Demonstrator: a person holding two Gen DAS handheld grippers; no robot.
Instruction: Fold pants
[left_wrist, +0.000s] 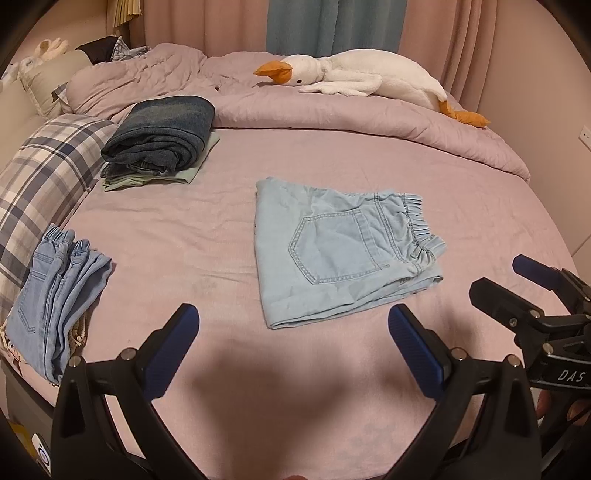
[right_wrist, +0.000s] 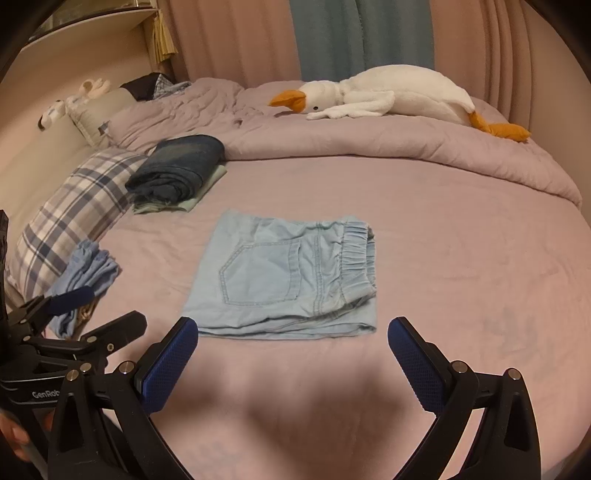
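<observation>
Left wrist view: we had the left gripper (left_wrist: 293, 321) with fingers (left_wrist: 171, 347) spread wide, nothing between them, hovering over the bed (left_wrist: 184, 229). The light blue denim pants (left_wrist: 340, 251) lay just ahead on the pink sheet, folded into a compact rectangle, back pocket up, elastic waistband on the right side. Neither gripper touched them. The right gripper (left_wrist: 498, 277) showed at the right edge, fingers parted too and empty. Further left we saw a folded pair of light jeans (left_wrist: 55, 302) by the plaid pillow (left_wrist: 48, 177), and a stack of folded dark jeans (left_wrist: 162, 136) over a pale green garment near the duvet (left_wrist: 332, 114). A plush goose (left_wrist: 354, 74) lay on the duvet.

Right wrist view: the right gripper (right_wrist: 291, 328) was released as well, fingers (right_wrist: 417, 365) wide apart, pointed at the near edge of the same folded pants (right_wrist: 288, 277), close but apart. The left gripper (right_wrist: 103, 310) was visible at the left, near the light jeans (right_wrist: 85, 273). The dark stack (right_wrist: 181, 166) and goose (right_wrist: 388, 92) sat well behind.

Our read: folding of this pair looked essentially done, with edges fairly square and only a little lower-layer overhang at the front. What's probably left is moving it to one of the folded piles, if that's part of the job at all.
</observation>
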